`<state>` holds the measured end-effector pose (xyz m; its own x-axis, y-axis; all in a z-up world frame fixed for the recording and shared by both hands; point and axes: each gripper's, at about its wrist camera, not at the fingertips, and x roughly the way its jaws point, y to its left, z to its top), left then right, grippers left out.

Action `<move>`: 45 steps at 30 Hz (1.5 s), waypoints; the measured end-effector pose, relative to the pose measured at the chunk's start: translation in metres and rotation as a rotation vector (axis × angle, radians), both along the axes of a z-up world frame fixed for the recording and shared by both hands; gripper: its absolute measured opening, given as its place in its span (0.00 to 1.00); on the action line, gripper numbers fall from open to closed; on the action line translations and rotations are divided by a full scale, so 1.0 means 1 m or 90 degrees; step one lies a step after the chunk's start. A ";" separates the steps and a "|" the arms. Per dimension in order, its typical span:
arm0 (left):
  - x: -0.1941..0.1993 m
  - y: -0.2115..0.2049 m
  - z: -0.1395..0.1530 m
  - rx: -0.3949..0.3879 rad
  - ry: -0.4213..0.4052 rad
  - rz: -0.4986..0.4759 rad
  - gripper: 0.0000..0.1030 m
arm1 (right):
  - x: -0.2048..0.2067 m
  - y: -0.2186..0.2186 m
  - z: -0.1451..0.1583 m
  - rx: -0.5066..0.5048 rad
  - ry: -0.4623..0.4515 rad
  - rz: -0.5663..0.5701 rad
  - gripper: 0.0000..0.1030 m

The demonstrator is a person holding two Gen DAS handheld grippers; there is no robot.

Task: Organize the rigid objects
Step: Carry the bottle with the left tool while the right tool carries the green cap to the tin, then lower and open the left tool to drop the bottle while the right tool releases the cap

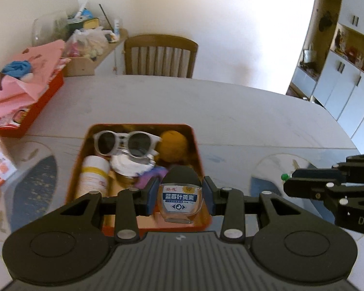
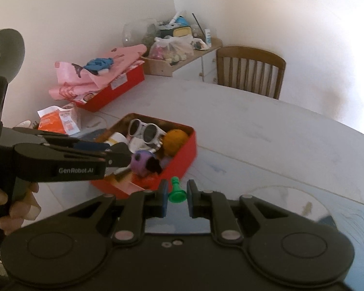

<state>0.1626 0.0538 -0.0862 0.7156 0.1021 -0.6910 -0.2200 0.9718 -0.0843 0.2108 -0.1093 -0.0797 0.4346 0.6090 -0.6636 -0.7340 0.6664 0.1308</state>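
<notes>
My left gripper [image 1: 179,194] is over the near end of the orange tin box [image 1: 196,150]. A small clear bottle with a black cap and blue label [image 1: 180,197] sits between its blue pads, which seem to touch it. The box holds white sunglasses [image 1: 126,143], a white and yellow bottle [image 1: 93,177], an orange ball [image 1: 173,143] and a purple toy [image 1: 150,175]. My right gripper [image 2: 177,195] is just right of the box [image 2: 182,160], shut on a green chess pawn [image 2: 176,192]. It also shows in the left wrist view [image 1: 285,177].
A red box with pink papers [image 2: 104,82] and orange packets [image 2: 58,121] lie at the table's far left. A wooden chair [image 1: 160,55] stands behind the table. A cluttered shelf [image 1: 89,36] is by the wall. Round placemats [image 1: 34,179] lie on the table.
</notes>
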 end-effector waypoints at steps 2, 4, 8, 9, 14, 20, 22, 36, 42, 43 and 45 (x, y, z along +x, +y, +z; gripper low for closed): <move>-0.002 0.015 0.002 -0.002 -0.004 0.006 0.37 | -0.002 0.010 0.001 -0.001 -0.003 0.005 0.15; -0.003 0.028 0.004 -0.003 -0.006 0.013 0.37 | -0.004 0.019 0.002 -0.003 -0.004 0.010 0.15; -0.001 0.052 0.005 -0.004 -0.009 0.020 0.37 | -0.005 0.038 0.000 -0.008 0.000 0.009 0.15; 0.000 0.057 0.005 -0.003 -0.009 0.021 0.37 | -0.004 0.043 -0.001 -0.010 0.003 0.008 0.15; 0.008 0.082 0.000 -0.002 -0.002 0.021 0.37 | 0.002 0.068 -0.010 -0.022 0.022 0.001 0.15; 0.025 0.100 -0.012 -0.003 0.011 0.002 0.37 | 0.003 0.101 -0.028 -0.046 0.048 0.015 0.15; 0.031 0.103 -0.016 -0.004 0.016 -0.005 0.37 | 0.002 0.114 -0.033 -0.054 0.051 0.026 0.15; 0.068 0.104 -0.049 -0.019 0.054 -0.055 0.37 | 0.010 0.158 -0.061 -0.086 0.082 0.042 0.14; 0.075 0.098 -0.060 -0.021 0.073 -0.070 0.37 | 0.011 0.162 -0.068 -0.095 0.089 0.041 0.14; 0.075 0.098 -0.061 -0.023 0.076 -0.070 0.37 | 0.011 0.162 -0.069 -0.095 0.090 0.040 0.14; 0.076 0.097 -0.064 -0.024 0.080 -0.070 0.37 | 0.012 0.162 -0.070 -0.099 0.090 0.039 0.14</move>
